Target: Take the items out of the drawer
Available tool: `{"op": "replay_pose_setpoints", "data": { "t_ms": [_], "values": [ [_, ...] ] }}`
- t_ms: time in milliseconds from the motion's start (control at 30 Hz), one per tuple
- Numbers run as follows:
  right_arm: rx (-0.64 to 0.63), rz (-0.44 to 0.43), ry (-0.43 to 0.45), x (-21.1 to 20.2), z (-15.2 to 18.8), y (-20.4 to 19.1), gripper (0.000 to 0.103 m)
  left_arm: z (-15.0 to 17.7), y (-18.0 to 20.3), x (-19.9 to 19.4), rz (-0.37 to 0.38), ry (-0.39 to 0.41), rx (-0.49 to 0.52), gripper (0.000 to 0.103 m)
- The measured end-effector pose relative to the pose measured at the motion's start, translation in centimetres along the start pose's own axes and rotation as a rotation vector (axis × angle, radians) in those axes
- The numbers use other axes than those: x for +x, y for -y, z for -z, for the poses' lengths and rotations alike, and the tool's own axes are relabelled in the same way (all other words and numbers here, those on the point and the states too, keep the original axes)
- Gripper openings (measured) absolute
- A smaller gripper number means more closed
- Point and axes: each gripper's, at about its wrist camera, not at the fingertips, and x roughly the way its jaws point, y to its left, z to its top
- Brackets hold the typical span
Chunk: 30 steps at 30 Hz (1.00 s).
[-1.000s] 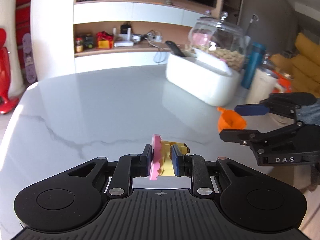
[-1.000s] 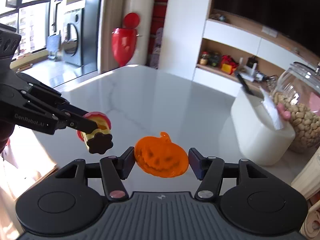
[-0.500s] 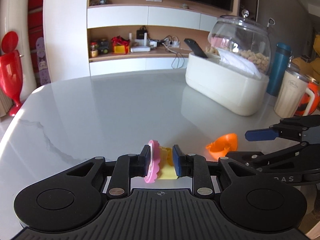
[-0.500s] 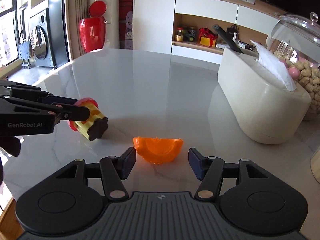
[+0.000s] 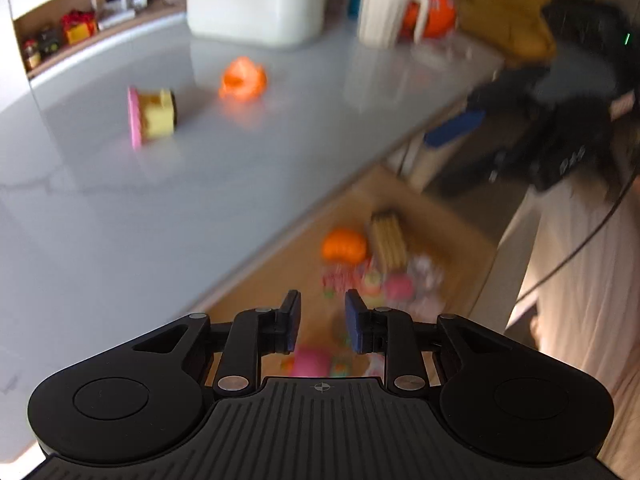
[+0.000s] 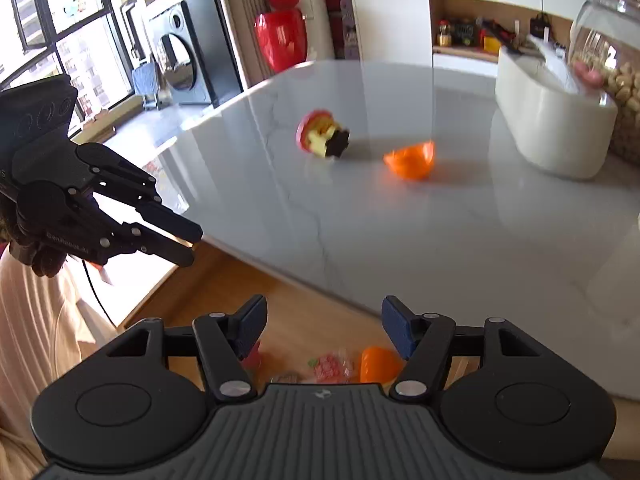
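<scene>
The wooden drawer (image 5: 420, 208) stands pulled out under the table edge, holding several small toys, among them an orange piece (image 5: 344, 245) and a tan ridged one (image 5: 387, 238). My left gripper (image 5: 322, 316) hovers open above the drawer with nothing in it. My right gripper (image 6: 323, 325) is open too, over the drawer's toys, with an orange piece (image 6: 378, 362) just below it. On the marble table lie a pink-and-yellow toy (image 5: 152, 117) (image 6: 322, 134) and an orange pumpkin half (image 5: 243, 79) (image 6: 410, 158). Each gripper shows in the other's view: right gripper (image 5: 456, 127), left gripper (image 6: 182, 242).
A white oblong container (image 6: 556, 128) and a glass jar of nuts (image 6: 612, 60) stand at the table's far right. A cream mug (image 5: 384, 4) and an orange jug (image 5: 434, 8) sit near the table's corner. A person's pale clothing (image 5: 580, 272) is beside the drawer.
The left gripper let go of the pink-and-yellow toy on the table and opened. Both grippers pulled back from the table and now hang over the drawer. The pumpkin half stays on the table.
</scene>
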Motion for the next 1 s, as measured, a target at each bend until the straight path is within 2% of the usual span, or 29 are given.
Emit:
{"op": "replay_pose_setpoints", "data": {
  "t_ms": [67,133,200,300,433,533,667,767,900,1000],
  "values": [
    [-0.001,0.017,-0.051,1.3,1.6,-0.5,0.064,1.7,0.5,2.6,-0.040,-0.121,0.037,0.027],
    [0.031,0.029,-0.092,2.8,3.0,-0.6,0.064,2.5,0.7,4.5,-0.045,-0.169,0.066,0.027],
    [0.073,0.024,-0.121,4.0,3.8,-0.4,0.064,2.8,0.4,5.8,-0.009,-0.204,0.042,0.027],
    [0.040,0.055,-0.165,5.0,4.3,-1.0,0.064,2.7,-0.9,7.6,0.065,-0.257,-0.086,0.027],
    [0.026,0.062,-0.174,5.2,4.6,-1.1,0.064,2.5,-1.9,9.5,0.099,-0.317,-0.230,0.026],
    [0.037,0.079,-0.172,5.1,4.7,-0.7,0.064,2.0,-2.5,11.3,0.072,-0.360,-0.367,0.026],
    [0.056,0.089,-0.163,4.8,4.8,-0.4,0.064,1.8,-2.8,11.9,0.003,-0.351,-0.459,0.027],
    [0.056,0.099,-0.160,4.8,4.9,-0.3,0.064,1.3,-2.5,12.1,-0.042,-0.346,-0.416,0.027],
    [0.030,0.119,-0.160,4.5,5.2,-0.8,0.064,0.6,-0.1,12.6,-0.083,-0.348,-0.193,0.027],
    [0.021,0.121,-0.153,4.2,5.3,-0.9,0.064,0.3,0.8,12.7,-0.100,-0.331,-0.085,0.027]
  ]
}}
